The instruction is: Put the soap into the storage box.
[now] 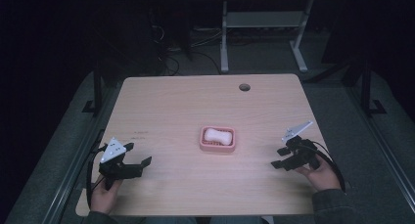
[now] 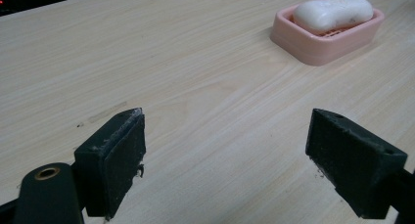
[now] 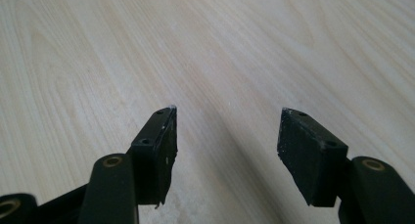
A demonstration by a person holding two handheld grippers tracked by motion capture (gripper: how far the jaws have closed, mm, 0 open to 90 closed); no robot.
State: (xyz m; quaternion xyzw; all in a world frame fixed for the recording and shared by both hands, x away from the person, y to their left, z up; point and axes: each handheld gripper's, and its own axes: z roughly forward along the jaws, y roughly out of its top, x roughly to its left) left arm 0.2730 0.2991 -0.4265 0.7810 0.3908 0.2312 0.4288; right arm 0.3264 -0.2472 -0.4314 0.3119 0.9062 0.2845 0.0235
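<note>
Pale wooden table [image 1: 171, 111] carries a pink plastic soap dish [image 1: 218, 139] holding a white soap bar [image 1: 218, 135]; left gripper [image 1: 138, 154] and right gripper [image 1: 279, 157] both have jaws spread apart.

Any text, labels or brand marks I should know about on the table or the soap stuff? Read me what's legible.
Two short dark lines of print on the table, left of the pink soap dish: too small and blurred to read.
Soap bar: faint embossing perhaps, nothing readable.
Grippers: no readable markings.
</note>
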